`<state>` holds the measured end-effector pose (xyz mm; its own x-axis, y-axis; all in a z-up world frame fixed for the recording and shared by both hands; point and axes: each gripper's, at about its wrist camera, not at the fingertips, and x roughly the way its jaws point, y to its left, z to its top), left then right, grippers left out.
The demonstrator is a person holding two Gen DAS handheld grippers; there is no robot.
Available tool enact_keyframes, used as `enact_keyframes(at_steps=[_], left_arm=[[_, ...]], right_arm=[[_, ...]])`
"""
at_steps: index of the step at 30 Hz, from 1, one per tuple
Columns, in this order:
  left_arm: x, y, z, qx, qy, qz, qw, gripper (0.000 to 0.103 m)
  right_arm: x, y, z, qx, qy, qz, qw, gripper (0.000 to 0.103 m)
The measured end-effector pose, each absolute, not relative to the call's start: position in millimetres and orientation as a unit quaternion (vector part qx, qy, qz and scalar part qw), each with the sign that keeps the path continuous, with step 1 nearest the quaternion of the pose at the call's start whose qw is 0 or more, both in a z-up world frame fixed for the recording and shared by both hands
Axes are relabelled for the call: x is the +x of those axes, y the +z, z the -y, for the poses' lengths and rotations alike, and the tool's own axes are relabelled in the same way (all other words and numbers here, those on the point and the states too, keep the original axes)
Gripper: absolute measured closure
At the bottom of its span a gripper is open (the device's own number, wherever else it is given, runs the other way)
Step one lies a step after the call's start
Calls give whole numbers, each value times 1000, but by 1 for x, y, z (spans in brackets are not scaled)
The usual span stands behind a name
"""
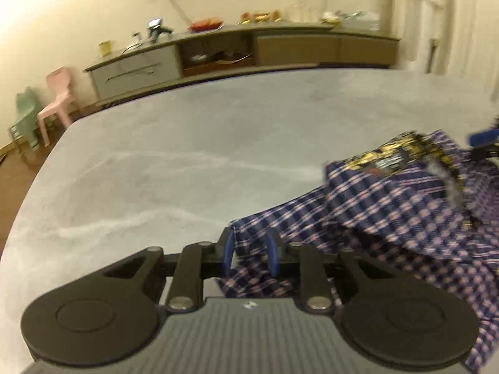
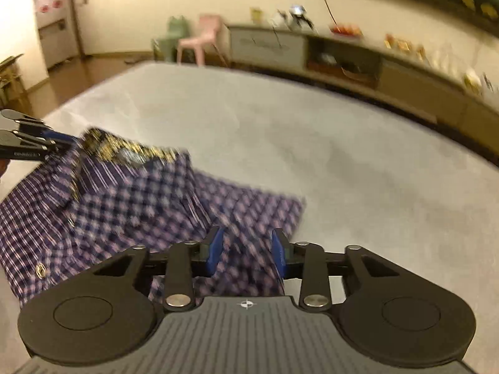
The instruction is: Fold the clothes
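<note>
Ideally both grippers, left (image 1: 249, 254) and right (image 2: 246, 257), jaws apart astride the shirt (image 1: 389, 205), pinch one layer, lifting toward twelve o'clock evenly.

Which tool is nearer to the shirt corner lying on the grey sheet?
Right. The right tool is just behind that corner; the left tool is across, by the collar.

There is one checked shirt (image 1: 405, 212) on one grey table (image 1: 187, 162). Two grippers are there, the left gripper (image 1: 249, 254) and the right gripper (image 2: 248, 254). Behind stand one pink chair (image 1: 57, 99), one green chair (image 1: 26, 118) and one long cabinet (image 1: 243, 53).
</note>
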<state>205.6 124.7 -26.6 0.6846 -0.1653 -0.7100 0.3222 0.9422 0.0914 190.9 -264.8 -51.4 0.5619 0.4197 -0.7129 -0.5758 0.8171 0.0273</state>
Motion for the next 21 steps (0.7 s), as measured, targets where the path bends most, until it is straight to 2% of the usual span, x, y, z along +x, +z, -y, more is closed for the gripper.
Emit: enact_keyframes(at_steps=[5,6,7,8,9,16,19,21], left_arm=[[197,-28,-110,138,-194,-365,900,75],[196,-32,-103,160,-189,-360,899,80],[195,-35,-96,182,-181,-353,900,95],[196,-35,-92,192,-173,-345,902,102],[198,-34,-89,195,-165,-337,906,102],[234,-45,-93,192,-58,-359,911,101],[196,-7,-91,157,-115,-310,930,86],[159,7,-82,143,-219,-297,918,80]], right_arm=[[199,-54,241,-138,327,-351,866,57],[204,-59,237,-144,332,-360,860,60],[206,-59,237,-138,337,-358,859,80],[205,-55,238,-137,335,-357,861,96],[204,-51,240,-136,333,-355,863,101],[196,-24,249,-128,318,-341,876,103],[192,-13,253,-124,311,-335,881,103],[190,-5,256,-122,306,-331,884,101]])
